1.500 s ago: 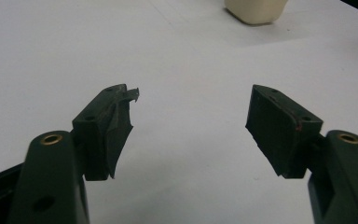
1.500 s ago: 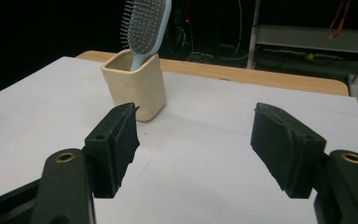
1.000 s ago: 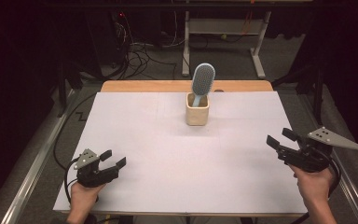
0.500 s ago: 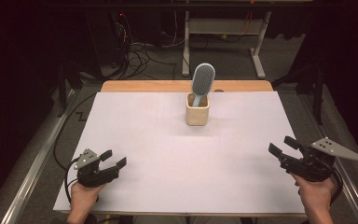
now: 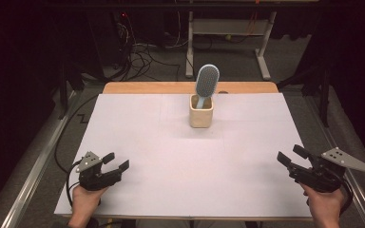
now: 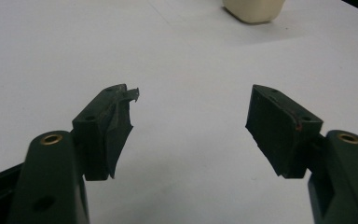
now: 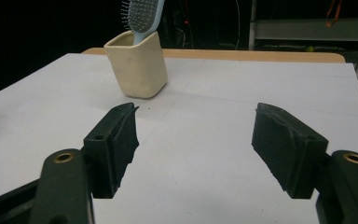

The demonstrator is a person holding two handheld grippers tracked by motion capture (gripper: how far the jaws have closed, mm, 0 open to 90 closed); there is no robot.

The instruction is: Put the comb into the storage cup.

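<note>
At the far middle of the bench (image 5: 138,142), your hairbrush (image 5: 207,80) stands untouched in the cream cup (image 5: 201,111). Well short of that cup, your left gripper (image 5: 115,161) and right gripper (image 5: 290,156) wait, fingers spread, nothing grasped yet.

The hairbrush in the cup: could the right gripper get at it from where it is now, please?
Probably yes: the hairbrush stands head-up in the cup, the right gripper is open, and bare table lies between them.

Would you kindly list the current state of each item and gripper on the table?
Hairbrush: upright, handle down in the cup, bristle head sticking out.
Cup: upright on the table, holding the hairbrush.
Left gripper: open, empty.
Right gripper: open, empty.
</note>
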